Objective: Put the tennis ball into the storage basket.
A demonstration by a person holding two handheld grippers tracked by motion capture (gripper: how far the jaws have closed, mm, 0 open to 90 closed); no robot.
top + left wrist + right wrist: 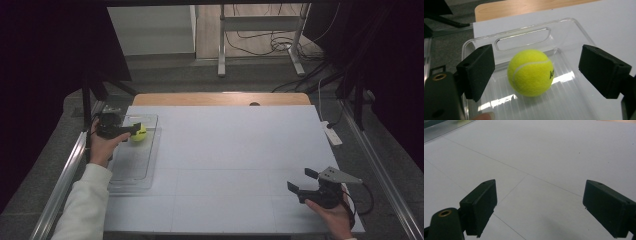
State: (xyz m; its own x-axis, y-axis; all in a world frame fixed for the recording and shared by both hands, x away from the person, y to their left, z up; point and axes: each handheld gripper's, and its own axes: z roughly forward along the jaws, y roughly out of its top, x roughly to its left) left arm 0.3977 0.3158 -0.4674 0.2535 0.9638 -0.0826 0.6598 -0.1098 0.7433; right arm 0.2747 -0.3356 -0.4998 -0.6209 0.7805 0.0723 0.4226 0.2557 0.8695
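A yellow-green tennis ball [139,133] [531,72] rests in the far end of a clear plastic tray [131,167] [574,32] at the table's left edge. My left gripper [133,130] [541,72] hovers over that end of the tray, jaws apart on either side of the ball with a gap on both sides and no pad touching it. Near the table's front right corner my right gripper [299,181] [541,207] is held open above the bare white surface, nothing between its pads.
The white table top [240,150] [544,152] stretches between the two hands. A wooden strip [220,98] edges its far side. A metal rail [62,182] runs along the left. Cables and a white power strip [332,133] lie off the right edge.
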